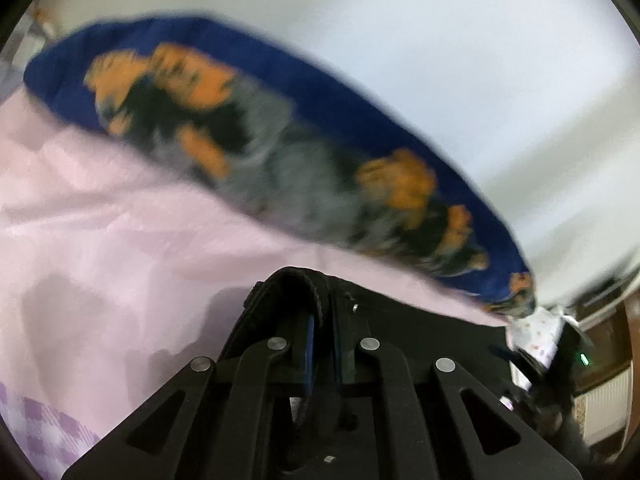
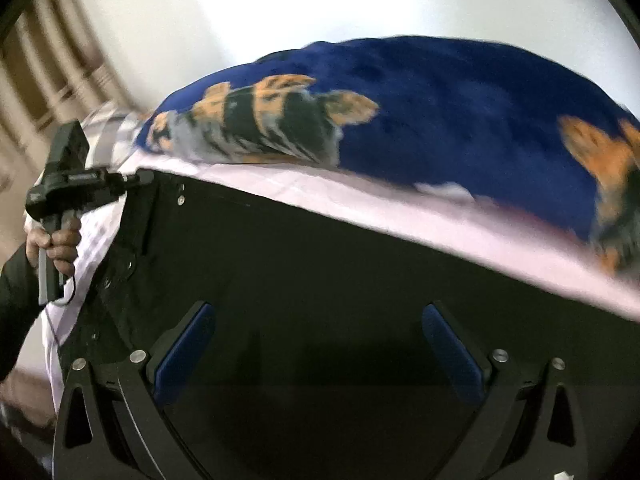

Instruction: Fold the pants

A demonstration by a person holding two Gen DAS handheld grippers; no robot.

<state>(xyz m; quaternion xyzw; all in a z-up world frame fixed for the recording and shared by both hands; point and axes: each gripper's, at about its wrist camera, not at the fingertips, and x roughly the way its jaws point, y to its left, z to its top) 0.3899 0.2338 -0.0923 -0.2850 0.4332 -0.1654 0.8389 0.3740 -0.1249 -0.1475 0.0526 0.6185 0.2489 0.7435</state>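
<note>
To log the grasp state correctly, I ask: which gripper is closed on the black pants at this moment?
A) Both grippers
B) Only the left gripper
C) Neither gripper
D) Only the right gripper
B: the left gripper has its fingers closed on an edge of the black pants, while the right gripper has its blue pads wide apart above the fabric.

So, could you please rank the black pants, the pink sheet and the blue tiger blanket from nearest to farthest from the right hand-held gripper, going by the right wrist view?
From the right hand-held gripper:
1. Black pants, directly under and ahead of the open fingers.
2. Pink sheet, a strip beyond the pants' far edge.
3. Blue tiger blanket, farthest, heaped behind the sheet.
</note>
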